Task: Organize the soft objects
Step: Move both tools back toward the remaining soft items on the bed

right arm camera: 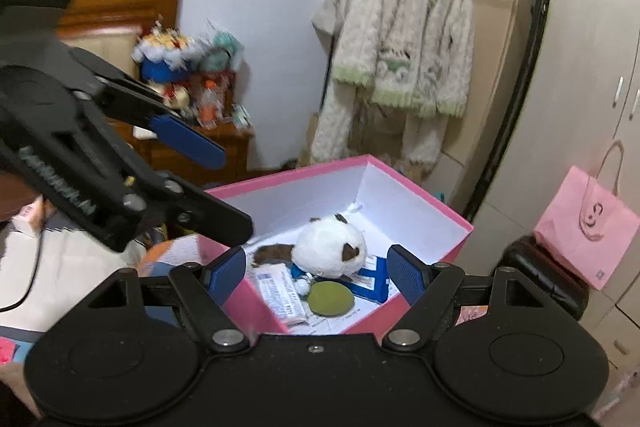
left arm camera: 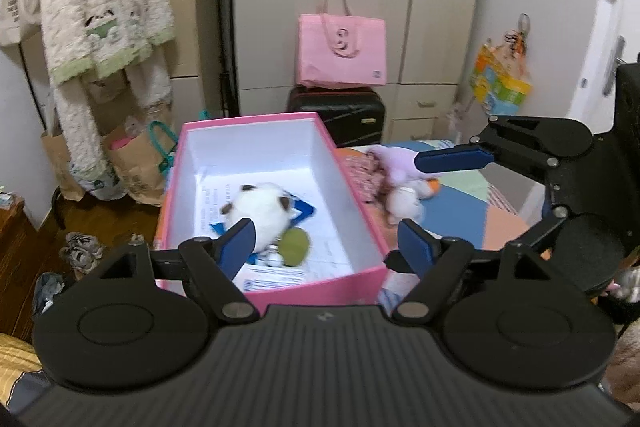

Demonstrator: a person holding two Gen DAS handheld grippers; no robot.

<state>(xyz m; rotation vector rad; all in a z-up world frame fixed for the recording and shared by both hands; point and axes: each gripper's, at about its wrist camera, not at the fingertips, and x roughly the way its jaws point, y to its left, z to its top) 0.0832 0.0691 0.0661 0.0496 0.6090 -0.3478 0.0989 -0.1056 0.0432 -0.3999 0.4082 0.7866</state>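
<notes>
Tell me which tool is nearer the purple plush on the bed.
Right. The right tool reaches over the purple plush beside the pink box; the left tool hangs over the box, farther away.

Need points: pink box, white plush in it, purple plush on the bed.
pink box [left arm camera: 362, 213], left wrist view, right wall's rim.
white plush [right arm camera: 328, 245], right wrist view, middle of its body.
purple plush [left arm camera: 394, 163], left wrist view, its purple upper part.

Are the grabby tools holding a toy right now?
No. The left tool and right tool are both open and empty; the white plush lies in the pink box.
</notes>
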